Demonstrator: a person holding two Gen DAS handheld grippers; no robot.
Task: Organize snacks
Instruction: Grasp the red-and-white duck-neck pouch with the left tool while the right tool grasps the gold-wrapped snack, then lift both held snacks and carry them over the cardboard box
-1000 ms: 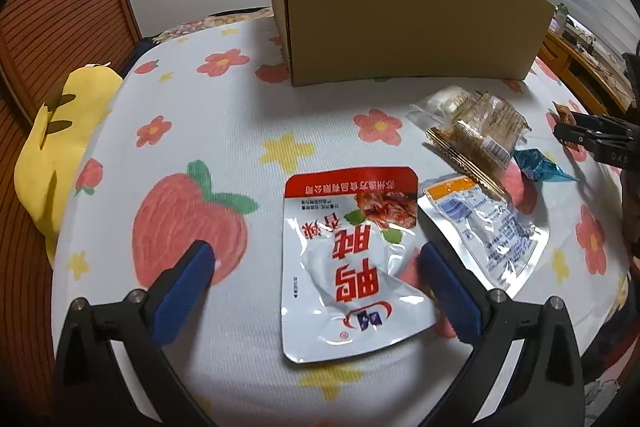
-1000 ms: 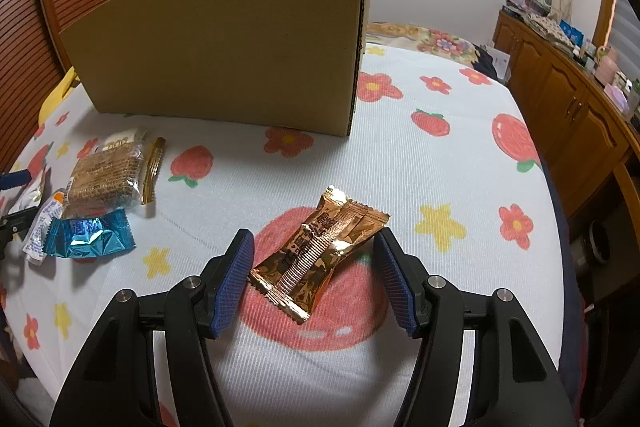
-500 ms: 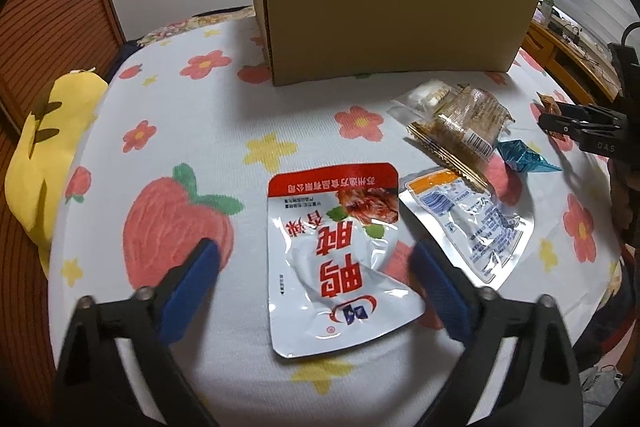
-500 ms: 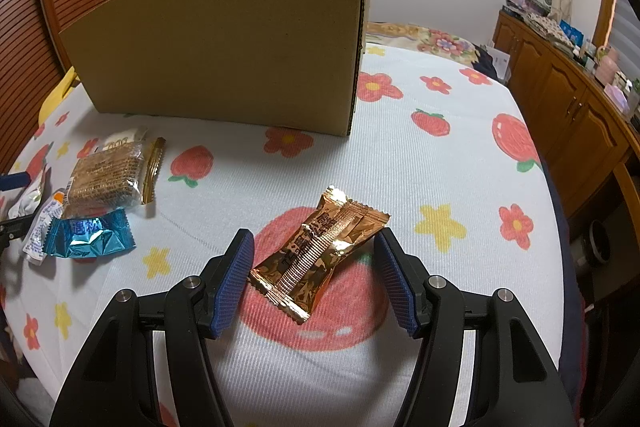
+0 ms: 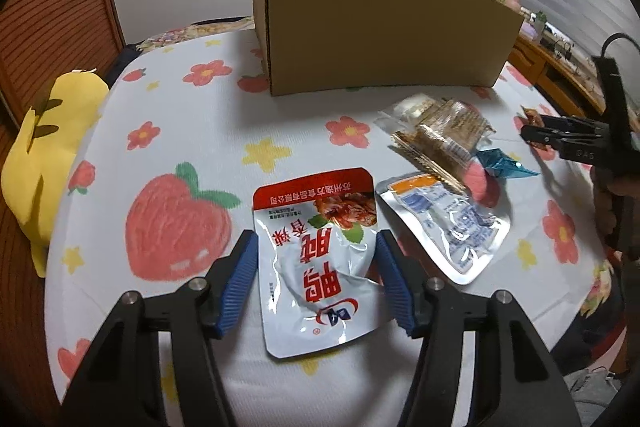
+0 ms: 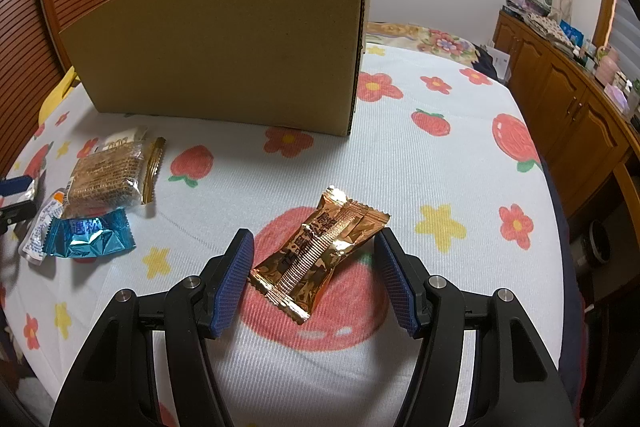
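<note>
A white cloth (image 6: pixel 400 163) printed with strawberries, red flowers and yellow stars covers the whole work surface. A tall cardboard box (image 6: pixel 240 47) stands on it and serves as the landmark; only its plain outer walls show, and its inside is hidden from both cameras. Behind the box is a white wall, to its left a slatted wooden door (image 5: pixel 52 27), and to its right a wooden cabinet (image 6: pixel 560 99) whose top carries small items too blurred to name. A yellow plush (image 5: pixel 44 147) lies at the cloth's edge, left of the box, partly cut off.

In front of the box, toward its left corner, lies a white and red pouch (image 5: pixel 316 259), flat, its long axis running toward the box with the red band at the far end. The left gripper (image 5: pixel 316 281) straddles the pouch's lower half, jaws partly open, blue pads at the pouch's side edges; whether they touch it cannot be told. Just right of this pouch lies a silver sachet (image 5: pixel 448 223), angled, and closer to the box a clear-wrapped biscuit pack (image 5: pixel 444 139) and a blue foil wrapper (image 5: pixel 500 165) overlap.

In front of the box's right corner lies a gold foil snack (image 6: pixel 320 255), its long axis diagonal, far end tilted right. The right gripper (image 6: pixel 314 281) brackets it with jaws wide, pads apart from the wrapper.
</note>
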